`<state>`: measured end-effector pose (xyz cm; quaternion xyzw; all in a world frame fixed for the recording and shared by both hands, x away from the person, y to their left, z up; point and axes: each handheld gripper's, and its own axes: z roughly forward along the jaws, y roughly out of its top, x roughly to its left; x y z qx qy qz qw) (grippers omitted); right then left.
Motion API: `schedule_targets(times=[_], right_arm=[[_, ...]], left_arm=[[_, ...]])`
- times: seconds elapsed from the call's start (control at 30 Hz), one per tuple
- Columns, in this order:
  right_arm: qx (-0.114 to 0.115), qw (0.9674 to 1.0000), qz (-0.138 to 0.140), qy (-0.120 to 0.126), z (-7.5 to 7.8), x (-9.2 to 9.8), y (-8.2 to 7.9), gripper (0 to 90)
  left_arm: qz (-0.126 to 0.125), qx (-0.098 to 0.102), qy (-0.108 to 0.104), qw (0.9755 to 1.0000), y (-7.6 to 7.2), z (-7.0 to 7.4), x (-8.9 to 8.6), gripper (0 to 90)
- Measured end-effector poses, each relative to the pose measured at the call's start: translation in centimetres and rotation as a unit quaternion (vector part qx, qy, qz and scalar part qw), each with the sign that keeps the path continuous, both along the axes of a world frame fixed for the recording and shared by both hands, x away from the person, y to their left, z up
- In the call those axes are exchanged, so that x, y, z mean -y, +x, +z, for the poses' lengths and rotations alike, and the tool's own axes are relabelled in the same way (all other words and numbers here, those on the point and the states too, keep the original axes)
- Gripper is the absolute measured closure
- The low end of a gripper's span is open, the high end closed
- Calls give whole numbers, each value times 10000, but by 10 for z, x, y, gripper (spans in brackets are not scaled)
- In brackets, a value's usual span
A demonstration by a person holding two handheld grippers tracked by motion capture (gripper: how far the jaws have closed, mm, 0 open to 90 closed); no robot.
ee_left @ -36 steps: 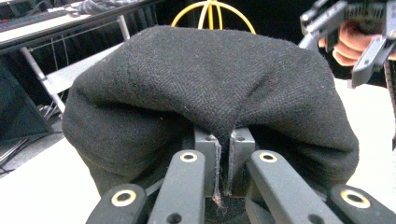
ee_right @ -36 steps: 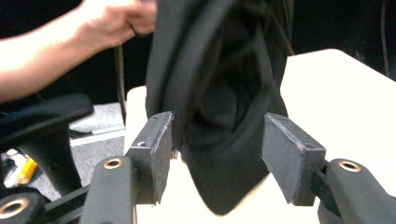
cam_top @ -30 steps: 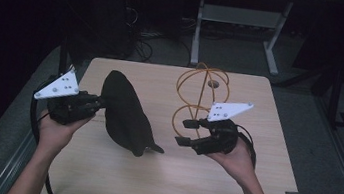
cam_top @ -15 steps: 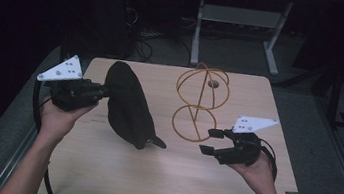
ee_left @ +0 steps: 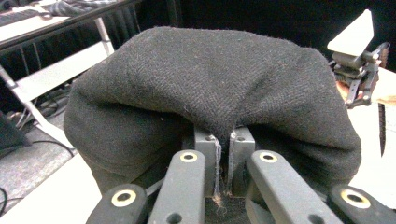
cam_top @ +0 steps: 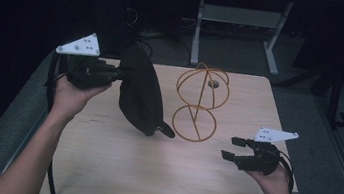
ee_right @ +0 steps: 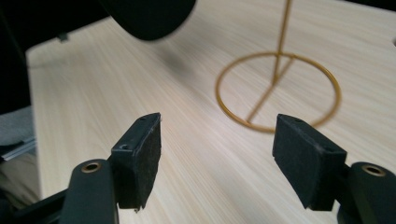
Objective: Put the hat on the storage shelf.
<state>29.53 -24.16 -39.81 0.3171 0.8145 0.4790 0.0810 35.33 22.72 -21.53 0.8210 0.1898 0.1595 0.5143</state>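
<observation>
Item: black wool cap [cam_top: 140, 93], herringbone weave, brim pointing down toward the table [cam_top: 115, 170]. Held clear of the tabletop, just left of the gold wire stand [cam_top: 199, 103], not touching it.

Left gripper [cam_top: 115, 73]: jaws pressed together, pinching a fold of the cap's cloth. Since a second ago it has carried the cap up and away from the stand's left side.

Right gripper [cam_top: 232, 149]: jaws spread, nothing between them; they have just been opening. It has left the stand's stem and dropped to the stand's lower right, near the table edge.

Stand: upright, dome bare, base ring flat on the table.

Assessment: stand now unsteadied; cap apparently being raised for seating on the dome.
</observation>
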Motion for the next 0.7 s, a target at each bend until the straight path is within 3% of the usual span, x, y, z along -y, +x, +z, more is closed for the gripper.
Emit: schedule_targets(times=[0.07,0.37,0.6,0.7], right_arm=[[1,9998,-109,-152,-3,5,1,311],[-7,9991,-426,-53,-11,25,1,311],[-3,9984,-565,30,-12,34,1,308],[11,9983,-557,145,-12,36,1,309]], left_arm=[[-50,-23,10,10000,6,5,6,862],[-259,-43,171,9995,31,25,35,862],[-376,-99,45,9992,49,41,55,864],[-385,-135,84,9991,55,45,65,864]])
